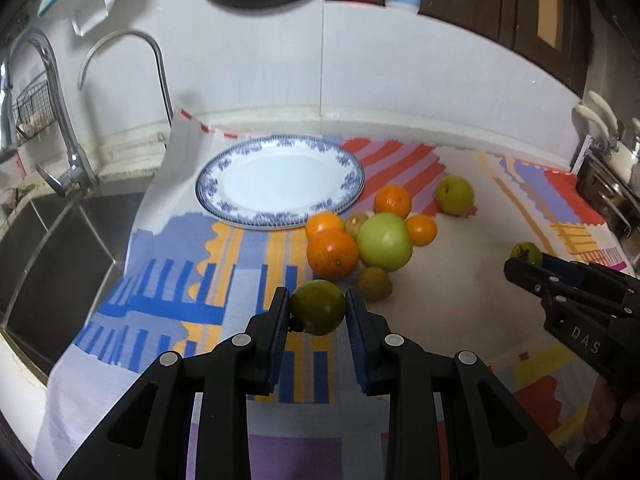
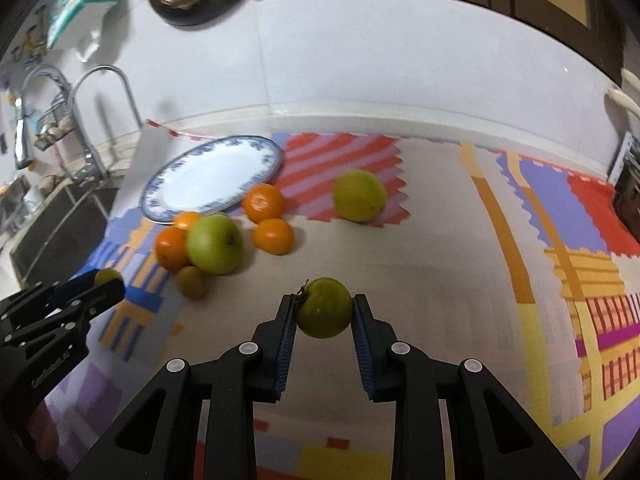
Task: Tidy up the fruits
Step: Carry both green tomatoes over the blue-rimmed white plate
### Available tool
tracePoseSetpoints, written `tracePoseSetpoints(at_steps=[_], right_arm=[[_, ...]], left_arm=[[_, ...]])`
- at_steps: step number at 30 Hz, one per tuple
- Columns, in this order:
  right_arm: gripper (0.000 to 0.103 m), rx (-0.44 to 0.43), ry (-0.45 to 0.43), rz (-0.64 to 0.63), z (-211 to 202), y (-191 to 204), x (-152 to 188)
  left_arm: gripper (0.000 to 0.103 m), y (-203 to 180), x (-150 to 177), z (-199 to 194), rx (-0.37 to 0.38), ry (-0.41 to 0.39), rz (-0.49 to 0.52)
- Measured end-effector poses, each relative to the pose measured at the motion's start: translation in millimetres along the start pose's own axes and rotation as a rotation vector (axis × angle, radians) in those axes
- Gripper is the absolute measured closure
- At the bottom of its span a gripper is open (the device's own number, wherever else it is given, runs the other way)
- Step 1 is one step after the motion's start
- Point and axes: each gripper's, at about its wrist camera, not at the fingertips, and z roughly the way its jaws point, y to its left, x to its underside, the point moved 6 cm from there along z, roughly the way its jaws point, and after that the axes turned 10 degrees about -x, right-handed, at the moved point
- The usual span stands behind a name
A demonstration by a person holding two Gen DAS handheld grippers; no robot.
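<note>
My left gripper [image 1: 318,308] is shut on a dark green fruit [image 1: 318,313] and holds it above the patterned cloth, in front of the fruit pile. My right gripper [image 2: 325,312] is shut on a green fruit with a dry stem [image 2: 325,308]; it also shows in the left wrist view [image 1: 525,252]. The pile holds several oranges [image 1: 332,254], a big green apple [image 1: 385,242] and small brownish fruits [image 1: 375,283]. A yellow-green fruit [image 1: 455,194] lies apart to the right. The blue-rimmed white plate [image 1: 224,176] lies empty behind the pile.
A steel sink [image 1: 60,240] with two taps [image 1: 64,128] lies left of the cloth [image 1: 180,300]. A metal rack [image 1: 612,196] stands at the right edge. The white wall [image 1: 400,64] runs behind the counter.
</note>
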Motion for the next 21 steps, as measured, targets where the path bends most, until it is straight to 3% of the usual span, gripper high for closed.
tracePoseSetpoints(at_steps=[11,21], right_arm=[[0.074,-0.091,-0.056,-0.091,-22,51,-24],[0.074,-0.183,-0.096,-0.141,-6,82,-72]], left_arm=[[0.074,20,-27,-28,0.021,-0.089,0.014],[0.075,42,-67,-17,0.022,-0.152,0.018]])
